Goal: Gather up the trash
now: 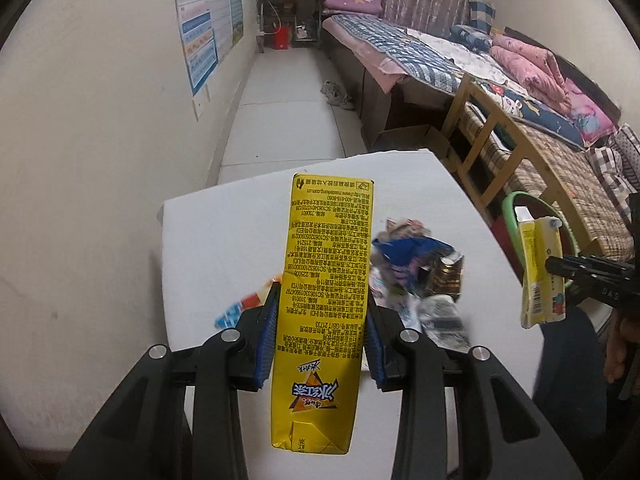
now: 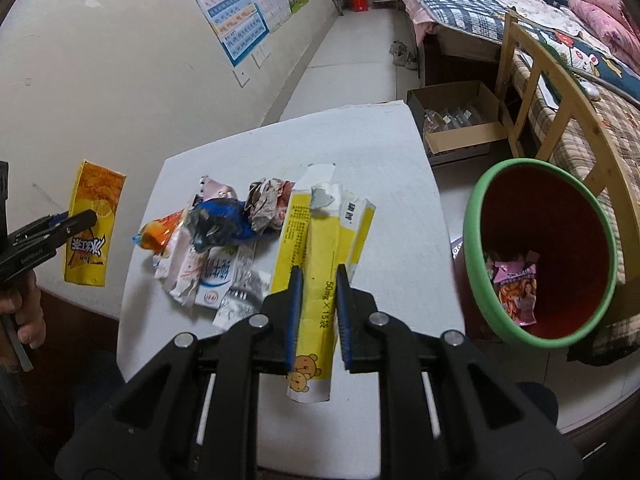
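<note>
Trash lies in a heap [image 2: 224, 236] on the white table [image 2: 372, 160], ahead of my right gripper [image 2: 318, 280] and a little to its left. I make out a crumpled blue wrapper [image 2: 218, 220], an orange packet [image 2: 160, 234] and a white milk carton [image 2: 214, 280]; the other pieces overlap each other, and in the left wrist view the heap is blurred, so I cannot name them.

My left gripper [image 1: 322, 312] holds a flattened yellow tea carton [image 1: 326, 280] between its blue ribbed pads [image 1: 270, 332]. The carton is smooth printed card. Its long axis runs straight forward along the fingers, with the folded end toward the camera and the far end over the table. It covers the middle of that view, so the table behind it is hidden.

My right gripper is closed on a torn yellow and white medicine box [image 2: 320, 280]. This box is flattened and creased, and its far end is ripped and ragged. Its long axis also points forward, leaning slightly right, and the end with the small bears hangs toward the camera. It hides part of the heap.

To the right of this gripper, beside the table, stands a round bin [image 2: 480, 200] with a green rim and a dark red inside. A pink snack wrapper [image 2: 516, 292] lies at its bottom; the near rim cuts off what lies beside it.
</note>
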`<state>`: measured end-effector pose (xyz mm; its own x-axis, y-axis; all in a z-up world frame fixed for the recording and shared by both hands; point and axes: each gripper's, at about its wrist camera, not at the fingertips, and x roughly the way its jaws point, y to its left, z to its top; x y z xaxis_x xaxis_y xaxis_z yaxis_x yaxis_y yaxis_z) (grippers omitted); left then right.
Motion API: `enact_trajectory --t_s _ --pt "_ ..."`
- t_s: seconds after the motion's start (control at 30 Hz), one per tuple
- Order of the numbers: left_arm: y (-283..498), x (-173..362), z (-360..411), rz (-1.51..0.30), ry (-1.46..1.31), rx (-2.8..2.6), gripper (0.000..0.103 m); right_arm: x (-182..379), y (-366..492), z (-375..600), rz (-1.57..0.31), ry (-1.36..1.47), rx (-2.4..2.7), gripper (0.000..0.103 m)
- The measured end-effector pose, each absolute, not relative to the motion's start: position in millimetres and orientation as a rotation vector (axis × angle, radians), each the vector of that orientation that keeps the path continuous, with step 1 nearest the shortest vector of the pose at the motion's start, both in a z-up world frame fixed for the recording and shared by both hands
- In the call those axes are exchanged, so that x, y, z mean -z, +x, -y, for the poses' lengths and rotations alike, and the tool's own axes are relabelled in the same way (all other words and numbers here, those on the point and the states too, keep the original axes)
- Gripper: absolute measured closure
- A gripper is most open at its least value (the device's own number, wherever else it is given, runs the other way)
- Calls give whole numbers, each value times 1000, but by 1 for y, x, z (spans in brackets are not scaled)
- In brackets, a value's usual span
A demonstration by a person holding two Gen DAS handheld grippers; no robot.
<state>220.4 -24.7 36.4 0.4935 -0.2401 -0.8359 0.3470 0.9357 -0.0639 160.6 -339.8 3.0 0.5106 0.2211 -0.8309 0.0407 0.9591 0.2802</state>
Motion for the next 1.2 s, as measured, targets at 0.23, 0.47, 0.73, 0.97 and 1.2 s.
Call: enact_trajectory --t_s 0.23,0.47,0.73,0.97,1.2 --pt "185 -55 36 -972 77 361 69 -21 135 340 -996 267 -139 86" --pt "165 -63 74 -958 78 406 69 -28 119 354 -965 275 -133 86" --pt "168 -53 133 -980 56 491 69 -32 108 393 -950 294 -73 86" --pt "178 -42 203 -994 76 582 69 -31 102 448 -934 321 8 86" --pt "190 -37 270 -1002 101 669 69 -22 98 503 -924 364 86 86"
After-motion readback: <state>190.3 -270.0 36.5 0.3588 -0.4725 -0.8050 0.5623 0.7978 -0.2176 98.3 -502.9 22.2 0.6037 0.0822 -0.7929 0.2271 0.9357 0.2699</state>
